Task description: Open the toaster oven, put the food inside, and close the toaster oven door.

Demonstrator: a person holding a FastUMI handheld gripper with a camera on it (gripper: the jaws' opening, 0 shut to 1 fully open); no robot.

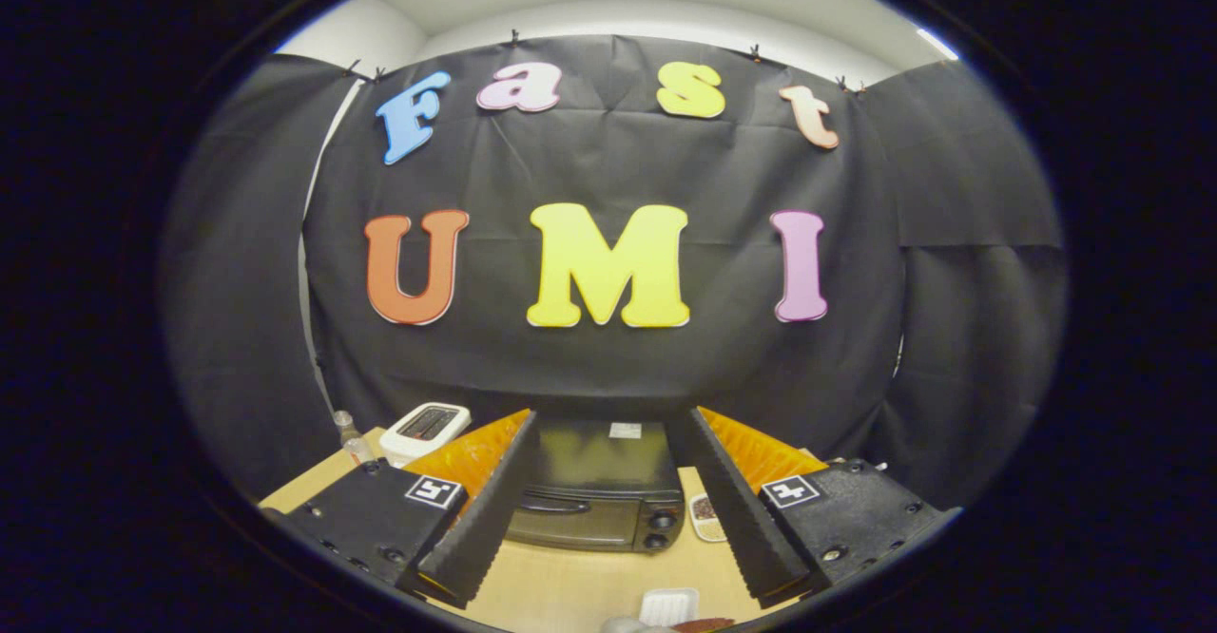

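Note:
A black toaster oven [591, 490] stands on the wooden table [570, 585], its door shut, with a handle along the door's top and two knobs on its right side. I see it between and beyond my fingers. My gripper [604, 424] is open, held above the table with nothing between its fingers. A small white tray [667, 604] lies on the table near me, below the fingers, with a bit of brownish food [704, 624] beside it at its near right.
A white pop-up toaster [425, 430] stands to the left of the oven, with a small clear bottle [350, 433] further left. A small dish with dark contents [705, 515] lies just right of the oven. Black cloth walls close the booth behind.

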